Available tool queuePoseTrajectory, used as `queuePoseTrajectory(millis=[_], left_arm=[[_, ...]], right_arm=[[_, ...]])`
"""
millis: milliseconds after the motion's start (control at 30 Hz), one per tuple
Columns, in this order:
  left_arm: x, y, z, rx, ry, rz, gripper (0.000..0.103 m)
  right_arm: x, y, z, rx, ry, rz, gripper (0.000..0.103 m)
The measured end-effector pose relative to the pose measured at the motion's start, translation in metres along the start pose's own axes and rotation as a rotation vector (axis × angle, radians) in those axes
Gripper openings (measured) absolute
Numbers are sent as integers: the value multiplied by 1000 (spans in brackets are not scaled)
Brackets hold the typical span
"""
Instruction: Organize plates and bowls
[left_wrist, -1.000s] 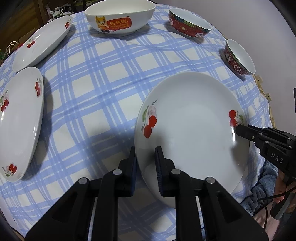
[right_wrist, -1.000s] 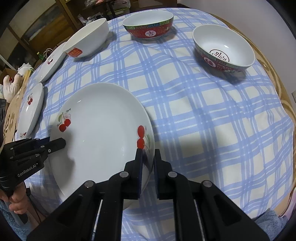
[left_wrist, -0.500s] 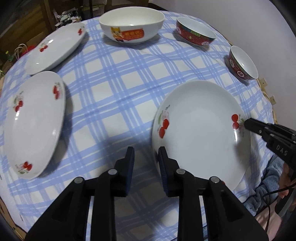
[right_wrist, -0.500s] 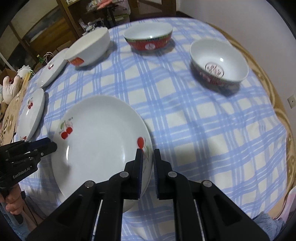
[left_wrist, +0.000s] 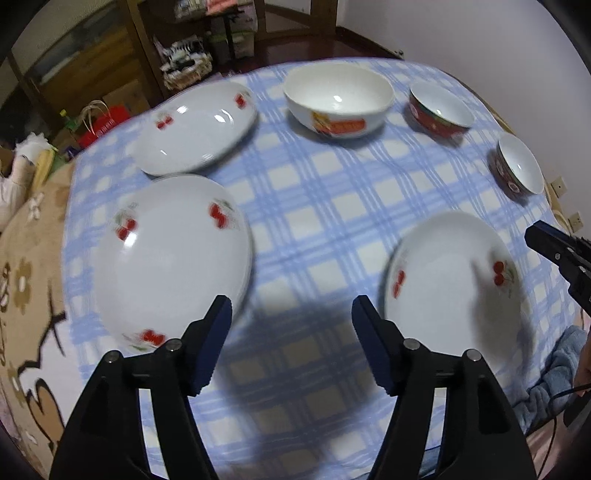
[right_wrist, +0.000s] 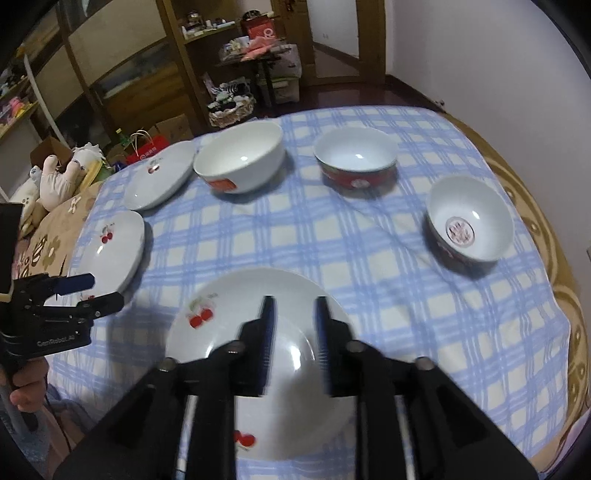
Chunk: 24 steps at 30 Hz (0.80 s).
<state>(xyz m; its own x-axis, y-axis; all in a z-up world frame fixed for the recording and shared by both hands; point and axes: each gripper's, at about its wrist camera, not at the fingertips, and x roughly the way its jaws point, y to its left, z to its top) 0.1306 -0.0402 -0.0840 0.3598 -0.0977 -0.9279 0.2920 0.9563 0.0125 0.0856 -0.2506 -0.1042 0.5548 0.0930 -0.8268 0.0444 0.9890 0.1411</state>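
Note:
A white cherry-print plate (left_wrist: 454, 280) (right_wrist: 236, 302) lies flat on the blue checked cloth near the front edge. My left gripper (left_wrist: 291, 314) hangs above the cloth just left of it, its jaws opening wide with nothing between them. My right gripper (right_wrist: 294, 317) hovers over the plate's right half, its jaws opening a little and clear of the rim. Two more cherry plates (left_wrist: 170, 254) (left_wrist: 199, 127) sit at the left. A big white bowl (left_wrist: 338, 99), a red bowl (left_wrist: 439, 110) and a smaller red bowl (left_wrist: 517, 168) stand along the far and right side.
The round table (right_wrist: 406, 295) drops off close behind both grippers. A hand holds the left gripper (right_wrist: 107, 291) at the left edge. Shelves, boxes, bags and soft toys (right_wrist: 55, 177) stand beyond the table's far and left sides.
Both grippers have let go of the near plate's rim, risen and tilted up. The left jaws have spread wide, the right a little. The plate stays on the cloth.

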Motion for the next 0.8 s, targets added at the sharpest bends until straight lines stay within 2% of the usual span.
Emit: queuePoseTrajectory(millis=[67,100,167,200,267,333,567,800], left_arm=[[-6,6,3,9,-21,26,77],[-10,10,5,12,-36,45,79],[-17,21,8,8,-60,67,85],[-20,27,9,-3,-67,80,87],[-22,39,11,-28,-71,94,90],[-22,52,12,-34,-59,94,90],[-19,91,11,-74,-40,109,90],[-17,130,10,-114,-39,133,90]], right_arm=[[-1,10,4,-25,-13,-1,47],[0,17,6,-40,-20,-1,49],[0,30,10,-53,-35,10,63],[1,35,12,-56,-41,22,68],[3,47,16,-61,-54,47,87],[4,59,21,-62,-68,66,96],[19,97,36,-51,-66,123,98],[39,131,44,-76,-54,126,99]])
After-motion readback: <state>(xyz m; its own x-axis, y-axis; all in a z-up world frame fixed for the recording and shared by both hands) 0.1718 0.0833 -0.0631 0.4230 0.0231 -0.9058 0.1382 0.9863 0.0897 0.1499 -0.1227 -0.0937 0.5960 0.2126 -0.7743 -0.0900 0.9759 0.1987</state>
